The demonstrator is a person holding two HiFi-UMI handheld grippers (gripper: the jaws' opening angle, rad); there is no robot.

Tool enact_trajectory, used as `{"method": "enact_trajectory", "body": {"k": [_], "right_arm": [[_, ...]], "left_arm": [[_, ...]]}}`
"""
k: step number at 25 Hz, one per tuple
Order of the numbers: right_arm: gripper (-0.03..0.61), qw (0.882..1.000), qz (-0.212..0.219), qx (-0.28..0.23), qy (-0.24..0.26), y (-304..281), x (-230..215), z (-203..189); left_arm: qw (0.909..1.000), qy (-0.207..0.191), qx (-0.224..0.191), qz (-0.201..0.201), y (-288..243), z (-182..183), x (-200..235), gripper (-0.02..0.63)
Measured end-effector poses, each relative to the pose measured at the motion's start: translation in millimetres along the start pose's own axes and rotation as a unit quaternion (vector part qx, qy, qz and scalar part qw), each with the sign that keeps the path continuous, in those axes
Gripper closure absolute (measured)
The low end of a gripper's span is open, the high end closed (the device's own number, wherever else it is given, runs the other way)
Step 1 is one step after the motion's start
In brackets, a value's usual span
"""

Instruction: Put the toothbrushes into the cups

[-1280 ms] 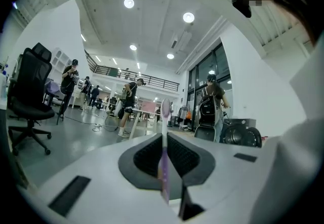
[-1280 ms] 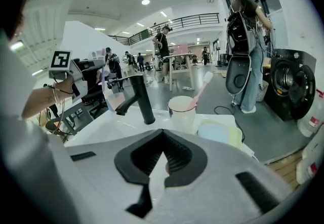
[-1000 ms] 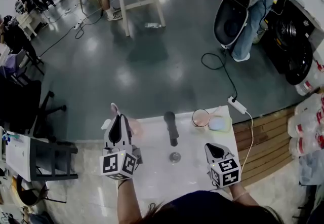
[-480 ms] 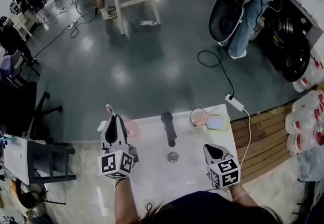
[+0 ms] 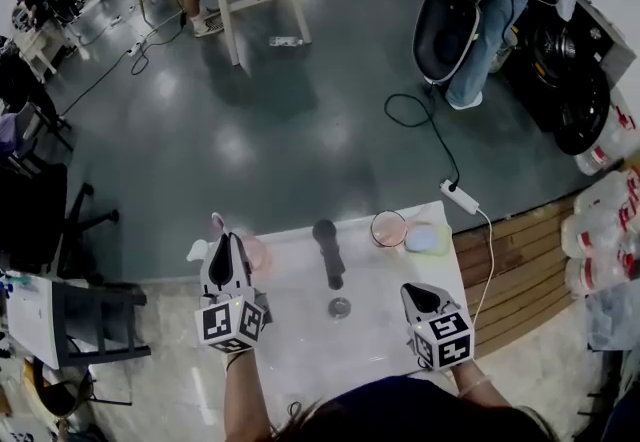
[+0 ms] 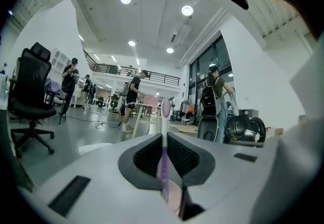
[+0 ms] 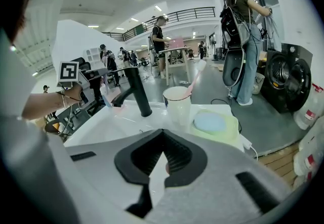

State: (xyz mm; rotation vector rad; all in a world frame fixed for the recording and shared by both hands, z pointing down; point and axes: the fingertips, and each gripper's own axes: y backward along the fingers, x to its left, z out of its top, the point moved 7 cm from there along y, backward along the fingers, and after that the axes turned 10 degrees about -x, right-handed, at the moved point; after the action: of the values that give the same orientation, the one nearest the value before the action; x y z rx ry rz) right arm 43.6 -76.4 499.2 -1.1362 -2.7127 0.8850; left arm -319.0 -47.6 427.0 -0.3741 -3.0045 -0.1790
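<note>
My left gripper (image 5: 231, 243) (image 6: 164, 138) is shut on the purple handle of a toothbrush (image 6: 162, 159). The brush's pink head (image 5: 217, 222) sticks out past the jaws, which point level at the sink's left rear corner. A pink cup (image 5: 259, 255) stands just right of those jaws. At the right rear a clear cup (image 5: 389, 228) (image 7: 178, 105) holds a pink toothbrush (image 7: 195, 79). My right gripper (image 5: 419, 291) (image 7: 162, 143) hangs shut over the sink's front right, with nothing in it.
A black faucet (image 5: 328, 248) (image 7: 137, 91) rises at the back of the white sink (image 5: 300, 340), with the drain (image 5: 340, 307) in front of it. A green dish with blue soap (image 5: 428, 239) (image 7: 209, 122) sits beside the clear cup. A power strip (image 5: 458, 197) lies behind it.
My left gripper has sunk a little with the toothbrush still in it, closer to the pink cup. The right gripper has stayed put.
</note>
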Motion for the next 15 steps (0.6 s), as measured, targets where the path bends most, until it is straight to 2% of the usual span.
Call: {"method": "enact_trajectory", "body": {"k": [15], "right_arm": [[0.578, 1.0, 0.006, 0.005, -0.003, -1, 2, -5]], "left_arm": [[0.9974, -0.013, 0.071, 0.004, 11, -33, -2, 0.584]]}}
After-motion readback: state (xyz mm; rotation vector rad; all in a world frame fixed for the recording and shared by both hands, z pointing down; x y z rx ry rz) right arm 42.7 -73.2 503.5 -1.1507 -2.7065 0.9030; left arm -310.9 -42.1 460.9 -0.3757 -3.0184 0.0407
